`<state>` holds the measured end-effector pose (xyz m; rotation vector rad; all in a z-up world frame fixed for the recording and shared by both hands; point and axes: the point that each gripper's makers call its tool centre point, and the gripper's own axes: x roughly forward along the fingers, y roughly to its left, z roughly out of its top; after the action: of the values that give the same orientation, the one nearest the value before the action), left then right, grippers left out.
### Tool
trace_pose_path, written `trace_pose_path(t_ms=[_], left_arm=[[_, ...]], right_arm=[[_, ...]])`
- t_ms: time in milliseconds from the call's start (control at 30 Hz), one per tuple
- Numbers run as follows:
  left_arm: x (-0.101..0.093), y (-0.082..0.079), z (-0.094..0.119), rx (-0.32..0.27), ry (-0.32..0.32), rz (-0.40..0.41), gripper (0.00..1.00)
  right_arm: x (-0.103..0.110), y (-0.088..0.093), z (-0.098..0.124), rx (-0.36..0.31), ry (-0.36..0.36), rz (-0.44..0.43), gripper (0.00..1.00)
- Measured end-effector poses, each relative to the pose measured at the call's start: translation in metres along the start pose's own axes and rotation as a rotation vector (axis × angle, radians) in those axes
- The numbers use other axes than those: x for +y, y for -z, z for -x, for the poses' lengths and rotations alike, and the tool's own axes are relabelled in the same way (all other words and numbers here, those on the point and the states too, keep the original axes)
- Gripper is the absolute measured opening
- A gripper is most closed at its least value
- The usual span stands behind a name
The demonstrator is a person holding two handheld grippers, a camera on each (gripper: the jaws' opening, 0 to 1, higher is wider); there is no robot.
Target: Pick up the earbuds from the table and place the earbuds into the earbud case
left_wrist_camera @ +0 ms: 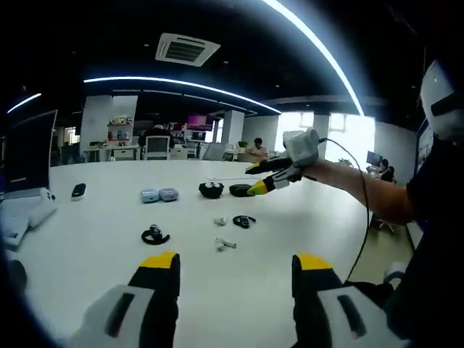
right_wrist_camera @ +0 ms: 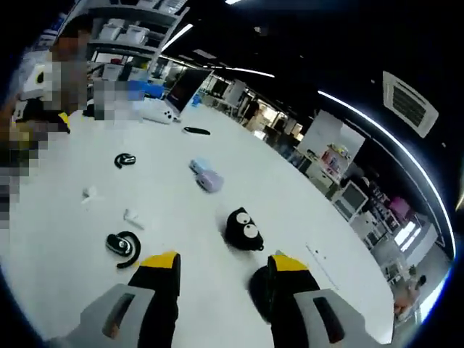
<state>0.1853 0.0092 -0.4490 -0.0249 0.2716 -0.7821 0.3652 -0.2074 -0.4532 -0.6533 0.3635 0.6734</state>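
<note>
Earbuds point(left_wrist_camera: 225, 243) loose on table point(left_wrist_camera: 101, 246); left tool point(left_wrist_camera: 235, 272) wide; right tool point(right_wrist_camera: 222, 270) wide above black case point(right_wrist_camera: 244, 229).

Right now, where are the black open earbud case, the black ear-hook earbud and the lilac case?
black open earbud case point(right_wrist_camera: 243, 229): right gripper view, its top.
black ear-hook earbud point(right_wrist_camera: 123, 246): right gripper view, its body.
lilac case point(right_wrist_camera: 209, 180): right gripper view, its lid.

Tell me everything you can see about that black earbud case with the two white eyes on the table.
The black earbud case is a small rounded shell, smooth and plastic-looking, with two white eye-like circles on the side facing the right tongs. It sits on the white table, apart from the earbuds, just ahead of those open tongs. Nothing touches it. From the left gripper view it lies beside another dark rounded object.
</note>
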Motion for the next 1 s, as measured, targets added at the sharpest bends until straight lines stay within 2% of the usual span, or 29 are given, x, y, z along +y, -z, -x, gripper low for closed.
trace_pose_path(t_ms=[100, 300, 567, 733, 1000], left_arm=[[0.004, 0.006, 0.008, 0.0, -0.013, 0.01, 0.64], [0.005, 0.017, 0.014, 0.007, -0.017, 0.035, 0.64], [-0.005, 0.01, 0.024, -0.014, -0.01, 0.026, 0.64], [-0.001, 0.018, 0.031, -0.004, -0.027, 0.039, 0.64], [-0.004, 0.021, 0.032, 0.021, -0.022, 0.03, 0.64]], right_arm=[[-0.014, -0.001, -0.024, 0.027, -0.023, 0.028, 0.47], [-0.022, 0.005, -0.055, 0.116, -0.069, 0.097, 0.47], [-0.027, 0.011, -0.097, 0.201, -0.132, 0.132, 0.46], [-0.027, 0.008, -0.106, 0.234, -0.158, 0.142, 0.42], [-0.028, 0.006, -0.115, 0.28, -0.201, 0.18, 0.39]])
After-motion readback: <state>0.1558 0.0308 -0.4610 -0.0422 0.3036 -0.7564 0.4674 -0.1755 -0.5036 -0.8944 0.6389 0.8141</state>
